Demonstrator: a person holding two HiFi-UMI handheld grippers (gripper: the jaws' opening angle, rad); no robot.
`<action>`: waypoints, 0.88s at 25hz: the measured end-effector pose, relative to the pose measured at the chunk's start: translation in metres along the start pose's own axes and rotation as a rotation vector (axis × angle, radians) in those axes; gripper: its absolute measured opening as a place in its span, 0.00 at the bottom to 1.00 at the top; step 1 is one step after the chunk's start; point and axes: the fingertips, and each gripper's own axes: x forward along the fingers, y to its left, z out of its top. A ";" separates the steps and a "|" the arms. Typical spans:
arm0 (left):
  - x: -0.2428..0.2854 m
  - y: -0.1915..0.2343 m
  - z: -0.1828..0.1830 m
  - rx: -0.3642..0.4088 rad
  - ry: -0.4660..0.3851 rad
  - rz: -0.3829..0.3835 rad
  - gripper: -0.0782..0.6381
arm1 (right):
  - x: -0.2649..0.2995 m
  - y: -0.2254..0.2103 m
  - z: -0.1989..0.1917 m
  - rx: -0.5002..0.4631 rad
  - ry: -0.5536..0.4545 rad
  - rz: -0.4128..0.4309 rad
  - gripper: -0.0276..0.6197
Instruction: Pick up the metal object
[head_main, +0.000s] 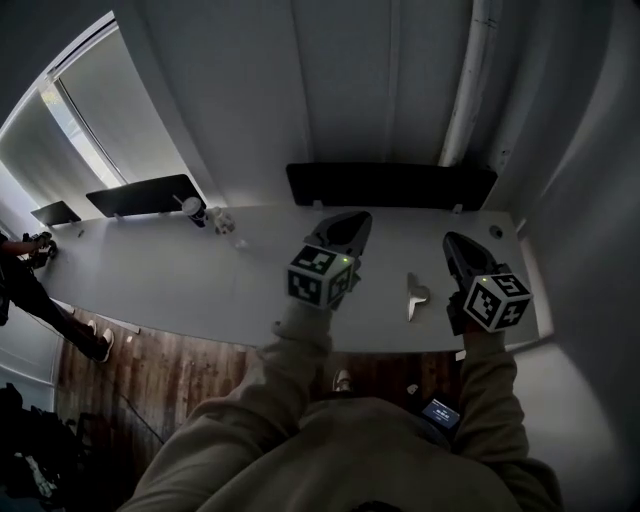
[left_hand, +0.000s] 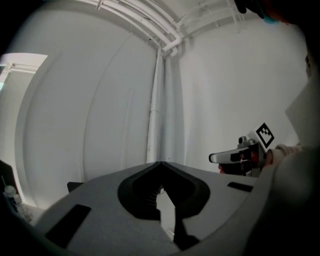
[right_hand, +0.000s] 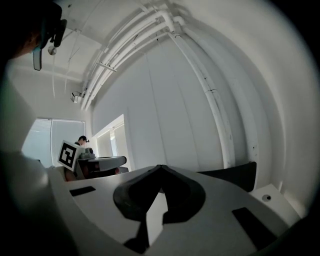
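Observation:
The metal object is a small shiny piece lying flat on the white table, near its front edge. It lies between my two grippers and neither touches it. My left gripper is held above the table to the object's left, with its jaws meeting at the tip and nothing in them. Just right of the object is my right gripper, also shut and empty. Both gripper views point at the wall, so the object is hidden in them.
Black panels stand along the table's far edge. A cup and small items sit at the back left. A person stands far left on the wooden floor. A white pipe runs up the wall.

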 end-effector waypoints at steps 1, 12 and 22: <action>0.010 0.013 0.000 -0.001 0.007 -0.002 0.11 | 0.013 -0.007 0.001 0.004 0.002 -0.009 0.07; 0.087 0.095 -0.011 0.013 0.046 -0.052 0.11 | 0.096 -0.059 0.014 0.032 0.013 -0.094 0.07; 0.115 0.092 0.011 0.017 0.041 -0.107 0.11 | 0.114 -0.075 0.044 -0.014 -0.013 -0.080 0.07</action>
